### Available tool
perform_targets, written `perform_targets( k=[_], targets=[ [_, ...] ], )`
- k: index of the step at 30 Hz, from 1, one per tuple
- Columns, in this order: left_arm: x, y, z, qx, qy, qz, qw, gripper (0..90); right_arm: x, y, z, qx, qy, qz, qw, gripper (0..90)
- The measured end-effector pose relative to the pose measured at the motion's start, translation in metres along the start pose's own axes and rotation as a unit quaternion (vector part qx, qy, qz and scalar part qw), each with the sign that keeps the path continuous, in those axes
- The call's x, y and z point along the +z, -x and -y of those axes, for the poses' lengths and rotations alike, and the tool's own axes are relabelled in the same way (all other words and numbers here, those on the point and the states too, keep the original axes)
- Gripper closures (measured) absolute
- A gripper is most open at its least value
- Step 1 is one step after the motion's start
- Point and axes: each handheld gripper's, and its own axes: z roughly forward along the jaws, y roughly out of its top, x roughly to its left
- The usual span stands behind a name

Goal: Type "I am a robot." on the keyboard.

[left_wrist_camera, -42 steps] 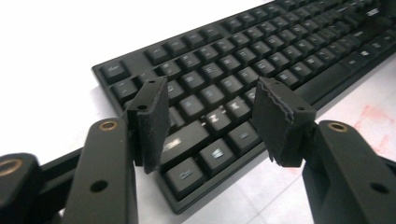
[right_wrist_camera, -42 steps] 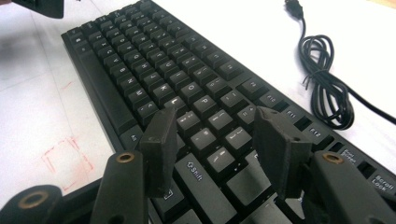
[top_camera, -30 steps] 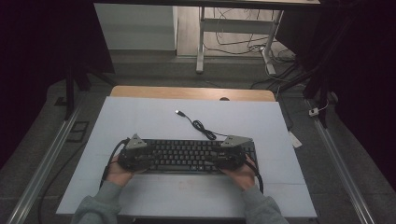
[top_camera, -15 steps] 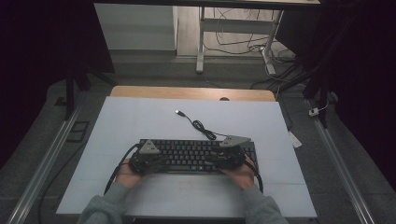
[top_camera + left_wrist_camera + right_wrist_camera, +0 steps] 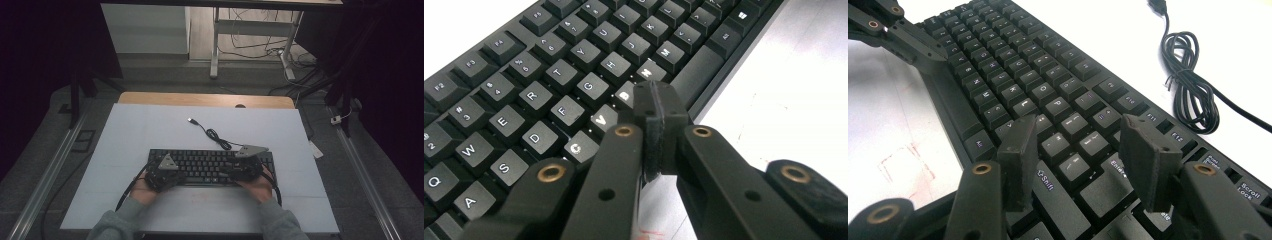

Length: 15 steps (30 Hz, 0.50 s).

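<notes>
While both grippers hover, keyboard (image 5: 212, 167) apparently lies directly beneath.

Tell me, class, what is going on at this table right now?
A person holds a pair of tongs in each hand over a black keyboard on a white table. The left tongs are shut with nothing between the pads, their tip poised above the B and N keys by the space bar. The right tongs stand open above the keys near Shift and Enter. The keyboard's cable lies coiled and unplugged behind it.
</notes>
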Motion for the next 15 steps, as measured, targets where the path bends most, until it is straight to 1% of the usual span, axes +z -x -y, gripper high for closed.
perform_targets(
  k=[7,13,14,15],
  targets=[
    [0.0028,-0.0009,0.0009,0.001,-0.005,-0.002,1.0,89.0,0.0005,-0.0002,0.0,-0.001,-0.001,0.0,1.0,49.8],
    [0.0041,-0.0016,0.0015,-0.008,-0.002,0.001,1.0,89.0,0.0006,0.0,0.0003,-0.001,-0.002,0.002,1.0,49.7],
    [0.005,-0.0017,0.0018,-0.007,-0.007,0.0,1.0,89.0,0.0007,-0.0001,0.0003,-0.001,-0.003,0.002,1.0,49.7],
    [0.0063,-0.0012,0.0024,-0.005,-0.006,-0.002,1.0,89.0,0.0006,-0.0002,0.0002,-0.002,-0.003,0.003,1.0,49.7]
  ],
)
